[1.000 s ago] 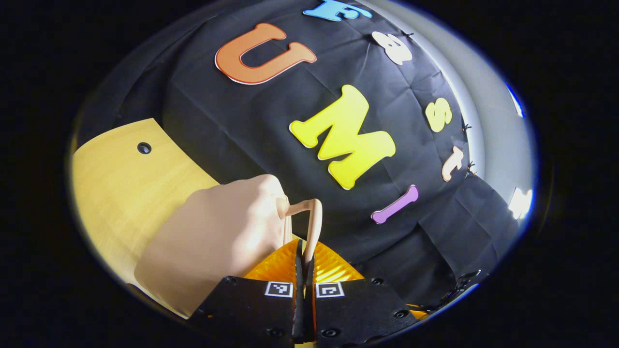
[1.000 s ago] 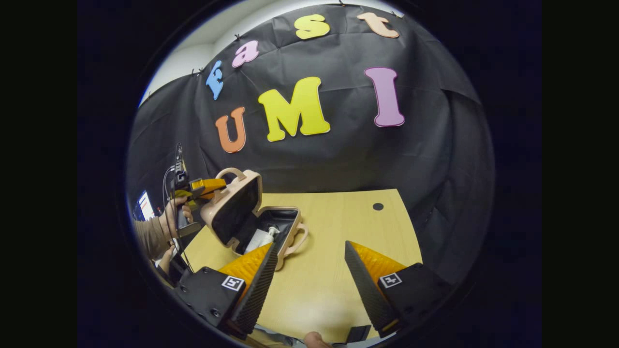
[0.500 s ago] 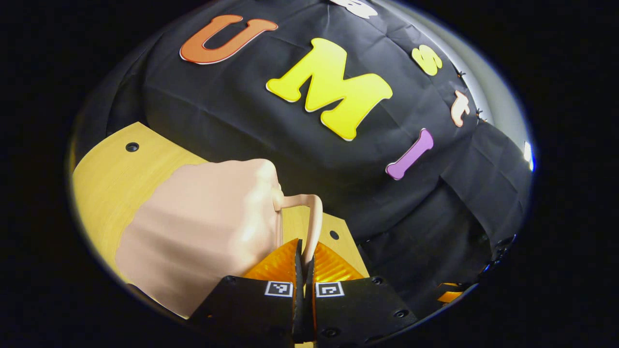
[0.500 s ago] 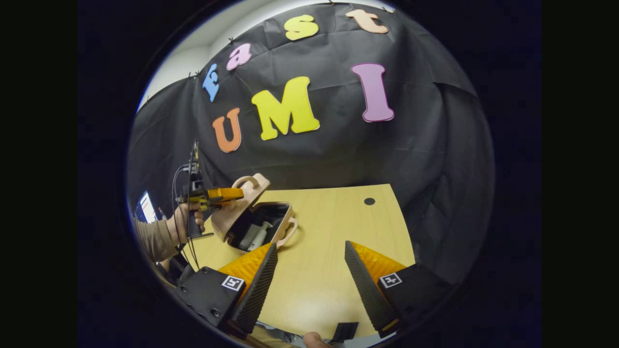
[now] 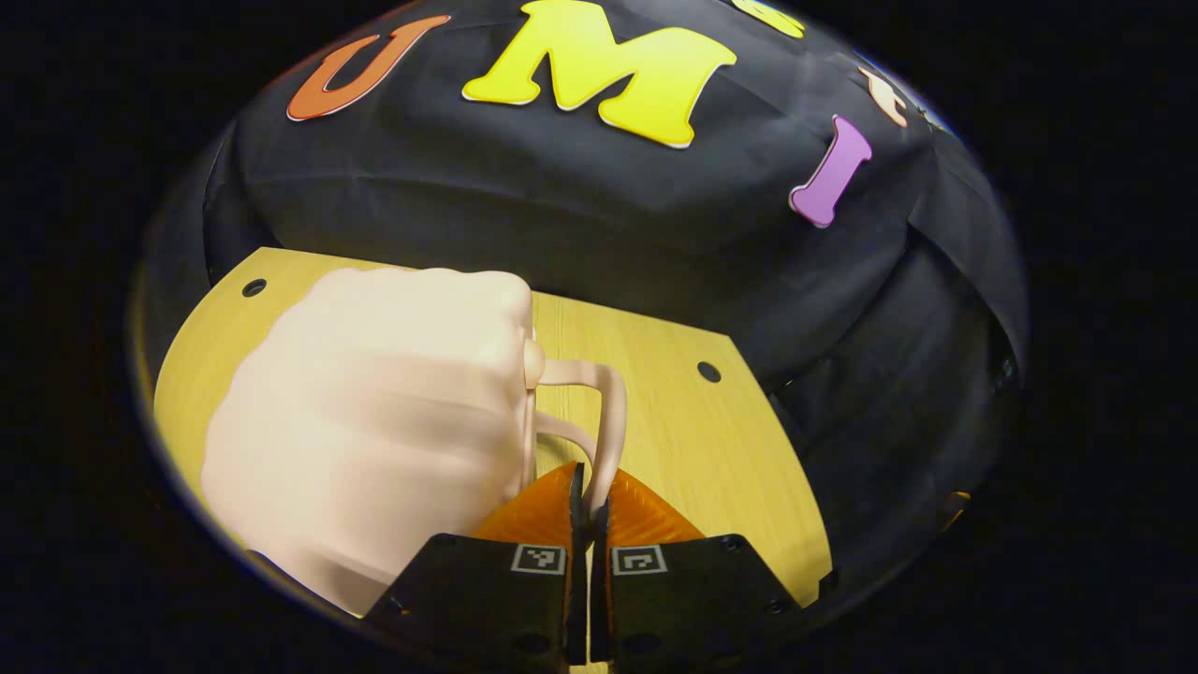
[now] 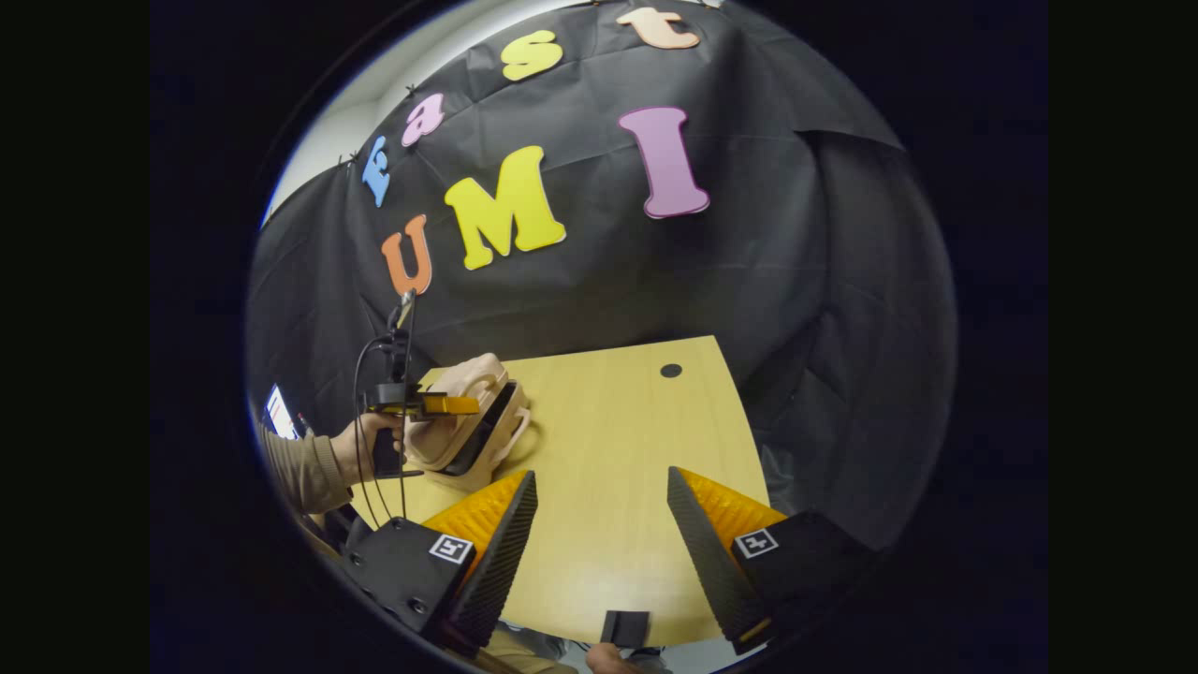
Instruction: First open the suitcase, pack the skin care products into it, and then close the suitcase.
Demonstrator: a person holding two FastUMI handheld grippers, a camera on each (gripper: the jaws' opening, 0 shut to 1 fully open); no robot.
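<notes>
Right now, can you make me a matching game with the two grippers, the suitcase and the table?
Things:
1. left gripper
2. right gripper
3. suitcase
4. table

States:
A. wide open over bare wood
B. lid nearly down
C. pinching the pink handle
D. light wood with a round dark hole

Pairs: 1-C, 2-A, 3-B, 4-D

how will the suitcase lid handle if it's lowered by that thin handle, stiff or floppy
Probably stiff: the suitcase lid keeps its rounded moulded shape in the left gripper view. The slim handle, pinched in the left tool, might flex or slip a little. Likely light, since one pinch seems to carry the lid.
</notes>
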